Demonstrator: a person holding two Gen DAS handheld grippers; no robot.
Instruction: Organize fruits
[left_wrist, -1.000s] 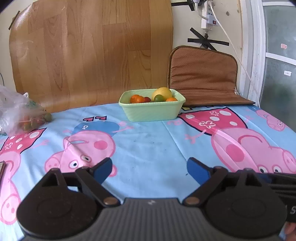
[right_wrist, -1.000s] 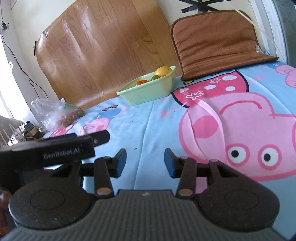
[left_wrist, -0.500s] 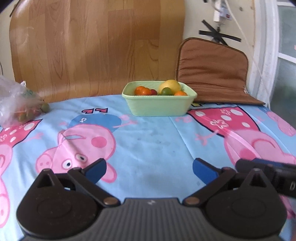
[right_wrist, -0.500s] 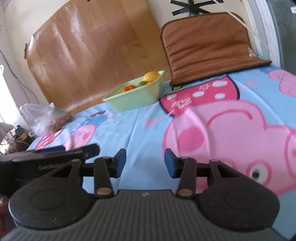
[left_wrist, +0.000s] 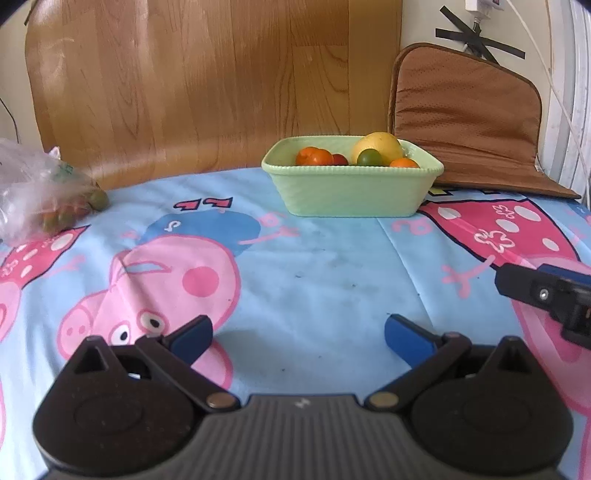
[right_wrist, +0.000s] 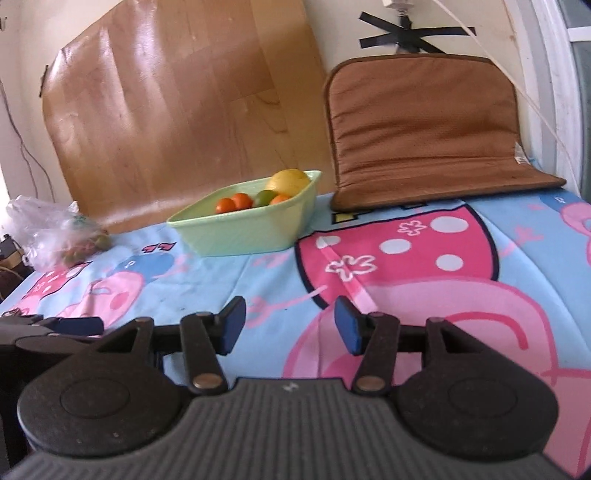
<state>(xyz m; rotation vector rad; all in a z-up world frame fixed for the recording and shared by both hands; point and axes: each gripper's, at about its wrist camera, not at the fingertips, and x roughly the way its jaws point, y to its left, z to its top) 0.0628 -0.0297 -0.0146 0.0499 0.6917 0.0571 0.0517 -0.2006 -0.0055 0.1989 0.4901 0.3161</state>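
Pale green ribbed plastic dish (left_wrist: 351, 192) of mixed fruits (left_wrist: 376, 147) sits near the cartoon-print blue tablecloth's (left_wrist: 314, 266) far edge; left gripper (left_wrist: 297, 336) spread wide, empty; right gripper (right_wrist: 290, 328) opening, nothing between its jaws.

Bare cartoon cloth (left_wrist: 325, 266) lies open from the left tool (left_wrist: 298, 334) up to the green dish (left_wrist: 351, 192). The plastic bag (left_wrist: 40, 192) crowds the far left edge, the brown cushion (left_wrist: 469, 122) rises just right of the dish, and the wooden board (left_wrist: 207, 81) closes the back.
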